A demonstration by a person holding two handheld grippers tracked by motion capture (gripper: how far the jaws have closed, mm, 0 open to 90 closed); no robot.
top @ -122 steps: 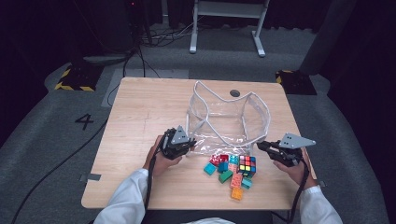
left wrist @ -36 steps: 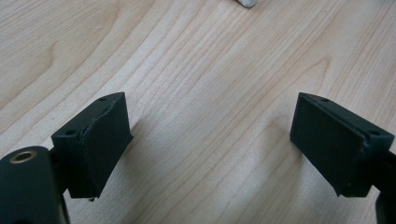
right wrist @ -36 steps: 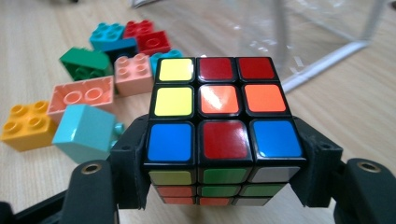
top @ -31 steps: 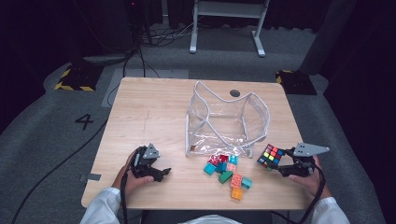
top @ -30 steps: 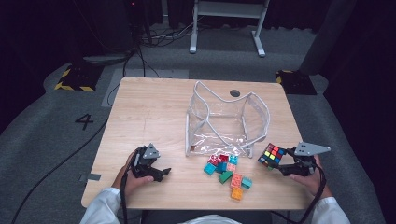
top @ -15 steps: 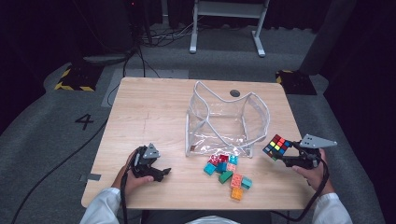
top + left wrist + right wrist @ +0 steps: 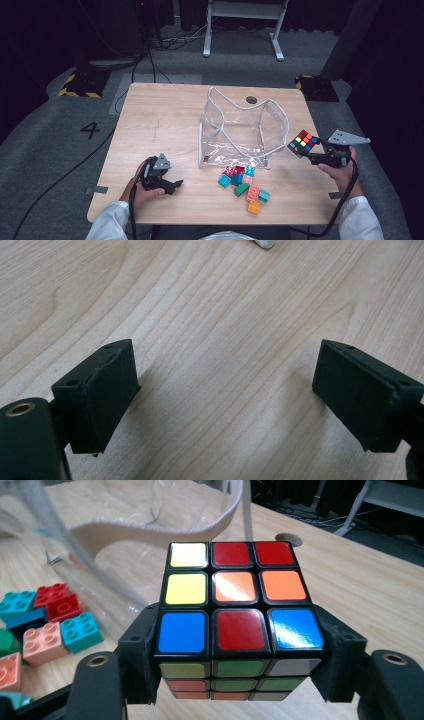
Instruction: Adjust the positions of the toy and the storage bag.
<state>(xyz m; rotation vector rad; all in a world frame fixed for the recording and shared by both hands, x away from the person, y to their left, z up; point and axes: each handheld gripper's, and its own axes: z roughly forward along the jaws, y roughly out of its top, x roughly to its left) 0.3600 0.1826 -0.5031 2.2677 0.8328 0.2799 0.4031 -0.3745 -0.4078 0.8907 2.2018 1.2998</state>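
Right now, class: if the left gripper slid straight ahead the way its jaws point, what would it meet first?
Probably the clear bag's near edge. The left gripper is open and low over bare table, with a pale bit, likely that bag's foot, ahead; depth is uncertain.

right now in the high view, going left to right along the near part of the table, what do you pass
left gripper → pile of toy building blocks → rubik's cube → right gripper, shut on the cube and held above the table's right edge
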